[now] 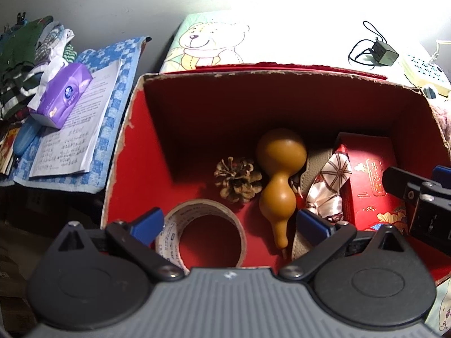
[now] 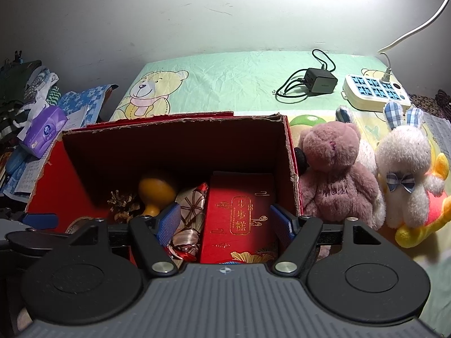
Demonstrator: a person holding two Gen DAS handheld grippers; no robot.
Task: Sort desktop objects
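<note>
Right wrist view: box wall [image 2: 174,152] half hides gourd [image 2: 155,190].

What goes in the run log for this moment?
left gripper: open, over tape roll | right gripper: open, over red gift box

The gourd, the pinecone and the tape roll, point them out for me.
gourd [image 1: 282,152], left wrist view, on its upper bulb.
pinecone [image 1: 238,178], left wrist view, on its middle scales.
tape roll [image 1: 174,231], left wrist view, on its left wall.

Left gripper [image 1: 229,224] & right gripper [image 2: 225,219]: ribbed grey body, black arms w/ silver screws, blue pads [image 1: 311,222]
</note>
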